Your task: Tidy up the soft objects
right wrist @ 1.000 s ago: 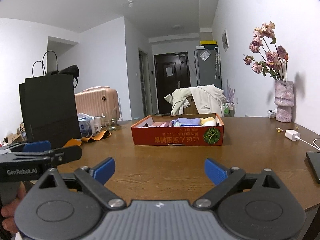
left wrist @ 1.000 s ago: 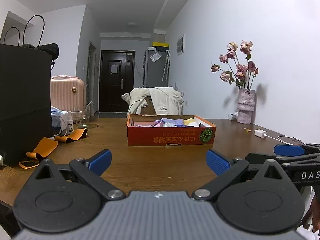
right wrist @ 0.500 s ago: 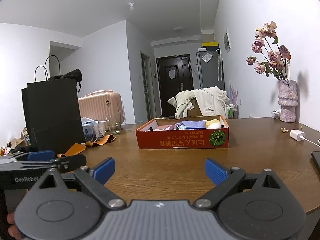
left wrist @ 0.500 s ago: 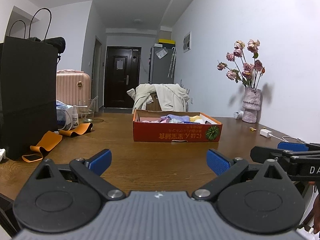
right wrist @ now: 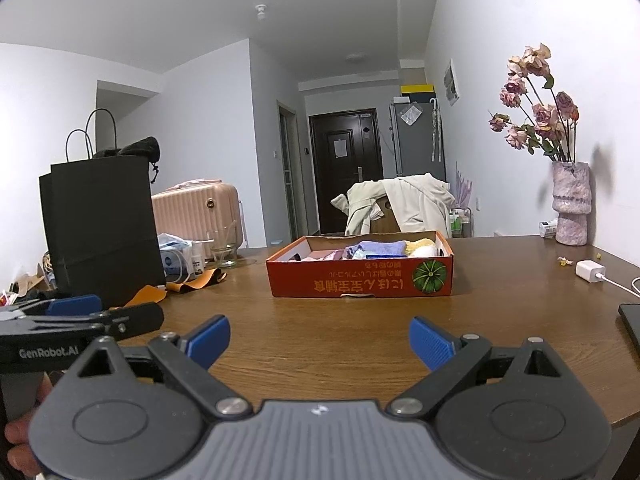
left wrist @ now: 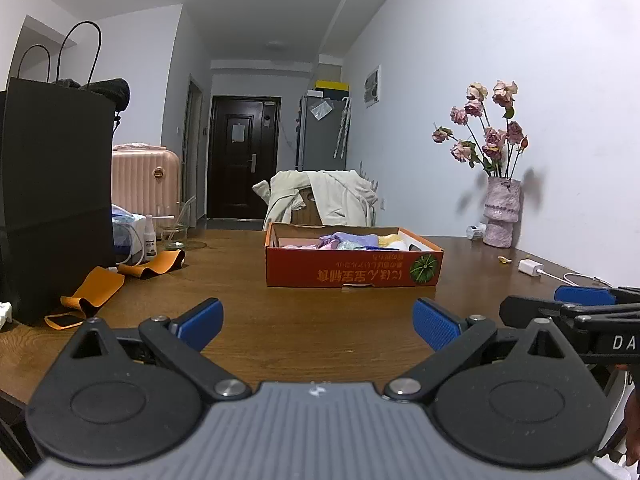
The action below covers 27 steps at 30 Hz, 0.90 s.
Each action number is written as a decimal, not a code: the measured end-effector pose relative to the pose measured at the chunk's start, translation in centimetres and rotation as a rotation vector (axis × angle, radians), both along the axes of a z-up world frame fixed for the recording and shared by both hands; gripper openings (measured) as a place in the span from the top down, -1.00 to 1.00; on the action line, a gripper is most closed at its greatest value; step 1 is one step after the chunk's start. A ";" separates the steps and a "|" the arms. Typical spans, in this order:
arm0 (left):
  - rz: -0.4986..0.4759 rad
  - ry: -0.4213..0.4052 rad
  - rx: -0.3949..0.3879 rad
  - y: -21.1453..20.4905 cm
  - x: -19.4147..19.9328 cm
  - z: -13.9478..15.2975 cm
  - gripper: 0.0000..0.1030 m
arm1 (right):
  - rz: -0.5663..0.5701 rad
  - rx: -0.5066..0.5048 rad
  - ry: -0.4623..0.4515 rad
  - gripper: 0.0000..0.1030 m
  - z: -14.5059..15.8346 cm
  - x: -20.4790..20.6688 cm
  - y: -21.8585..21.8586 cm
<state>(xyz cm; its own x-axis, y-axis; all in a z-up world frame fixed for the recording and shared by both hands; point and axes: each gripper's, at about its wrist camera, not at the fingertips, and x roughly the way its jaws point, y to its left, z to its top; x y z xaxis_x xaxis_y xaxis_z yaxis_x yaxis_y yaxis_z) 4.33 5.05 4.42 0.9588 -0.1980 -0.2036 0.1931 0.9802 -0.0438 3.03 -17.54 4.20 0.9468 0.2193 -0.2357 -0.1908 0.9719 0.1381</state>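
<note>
Box (left wrist: 352, 270): orange-red, white lettering, green striped melon print; cloths (left wrist: 352, 239) inside are lilac, pink and yellow. Table (left wrist: 304, 320): brown wood grain. Bag (left wrist: 52, 196) black, suitcase (left wrist: 140, 178) ribbed pink, straps (left wrist: 96, 288) orange.

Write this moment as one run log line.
left claw: open, empty | right claw: open, empty | orange box: cloths inside, untouched

Both wrist cams sit low at the near counter (left wrist: 312, 320) edge, facing down the room toward the door (right wrist: 346, 168). Left cam is left of right cam, side by side. Shared: orange box (left wrist: 354, 268) mid-distance, black bag (right wrist: 100, 232), vase (left wrist: 500, 216). Each catches the other's fingers (left wrist: 584, 294) at frame edge.
</note>
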 end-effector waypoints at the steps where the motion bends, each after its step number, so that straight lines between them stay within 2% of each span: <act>1: 0.000 0.000 0.001 0.0 0.0 0.0 -1.00 | 0.001 0.000 -0.001 -0.87 0.0 0.0 0.0; 27: -0.011 -0.002 0.007 -0.3 0.0 -0.1 -1.00 | 0.003 -0.008 0.003 -0.88 0.0 0.1 0.1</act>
